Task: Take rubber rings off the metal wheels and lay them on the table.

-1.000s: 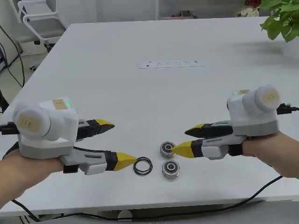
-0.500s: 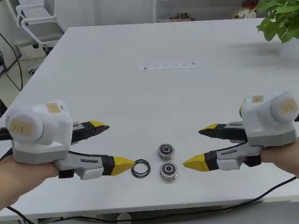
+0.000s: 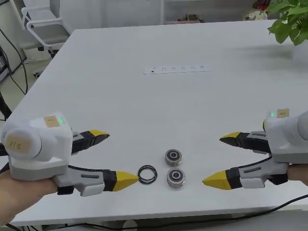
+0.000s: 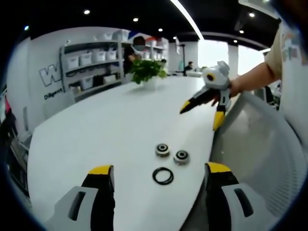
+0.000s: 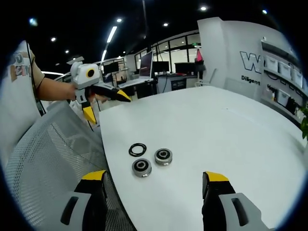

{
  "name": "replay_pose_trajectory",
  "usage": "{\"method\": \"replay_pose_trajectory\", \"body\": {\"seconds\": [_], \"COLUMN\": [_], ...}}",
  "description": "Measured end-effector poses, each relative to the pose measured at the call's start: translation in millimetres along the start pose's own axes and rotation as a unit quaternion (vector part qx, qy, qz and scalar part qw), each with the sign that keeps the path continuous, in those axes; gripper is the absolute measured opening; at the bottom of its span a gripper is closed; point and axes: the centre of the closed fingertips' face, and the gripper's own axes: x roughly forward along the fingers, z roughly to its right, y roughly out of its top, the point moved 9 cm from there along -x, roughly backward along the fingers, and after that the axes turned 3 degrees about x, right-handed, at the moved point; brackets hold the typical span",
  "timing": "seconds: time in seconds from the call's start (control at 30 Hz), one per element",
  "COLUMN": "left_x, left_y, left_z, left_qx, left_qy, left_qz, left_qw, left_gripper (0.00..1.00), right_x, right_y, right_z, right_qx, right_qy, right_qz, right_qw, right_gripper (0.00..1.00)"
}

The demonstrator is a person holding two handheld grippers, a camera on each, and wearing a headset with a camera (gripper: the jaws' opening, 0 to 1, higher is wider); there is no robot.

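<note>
**Both grippers hanging open by the near edge**

The left gripper (image 3: 117, 156) and right gripper (image 3: 217, 160) are hovering with jaws spread wide, gripping nothing, one on each side of the work. The rubber rings (image 3: 147, 173), seemingly two overlapping, are lying flat on the table (image 3: 144, 106) close to its near edge. They are sitting just beside the nearer metal wheel (image 3: 175, 176), with the farther metal wheel (image 3: 173, 156) right behind it. Bare tabletop is stretching away to a flat white strip (image 3: 176, 70). A plant (image 3: 288, 21) is standing at the far right corner.
</note>
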Motion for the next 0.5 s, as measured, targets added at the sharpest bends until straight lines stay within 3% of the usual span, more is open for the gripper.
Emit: {"method": "replay_pose_trajectory", "body": {"seconds": [0.5], "left_x": [-4.0], "left_y": [1.0], "left_z": [5.9], "left_qx": [0.003], "left_qy": [0.009], "left_qz": [0.003], "left_qw": [0.9999], "left_gripper": [0.81], "right_x": [-6.8], "right_y": [-3.1], "right_z": [-5.5], "right_qx": [-0.011], "right_qy": [-0.007], "right_qz": [0.007], "right_qw": [0.9999], "right_gripper": [0.86]}}
